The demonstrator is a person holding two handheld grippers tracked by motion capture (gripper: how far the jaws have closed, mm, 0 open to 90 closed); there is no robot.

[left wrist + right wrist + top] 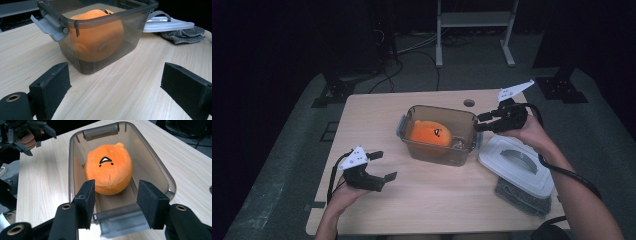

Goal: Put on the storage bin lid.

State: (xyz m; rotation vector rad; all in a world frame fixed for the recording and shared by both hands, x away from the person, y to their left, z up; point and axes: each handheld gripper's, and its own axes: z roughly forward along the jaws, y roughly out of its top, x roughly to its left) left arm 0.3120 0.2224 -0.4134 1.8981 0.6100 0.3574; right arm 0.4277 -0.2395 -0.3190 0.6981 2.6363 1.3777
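Observation:
An orange plush toy with a small black face lies inside a smoky see-through box at the table's middle. My right gripper hovers at the box's right end, above its grey latch. Its jaws are open, and nothing is between the pads. In the right gripper view the toy lies just beyond the jaws. My left gripper rests at the front left of the table, open wide and empty, pointing at the box from a short distance.
A white lid with a grey handle lies on a grey cloth at the right front of the table. A small round hole sits in the tabletop behind the box. A metal stand and cables are on the floor beyond.

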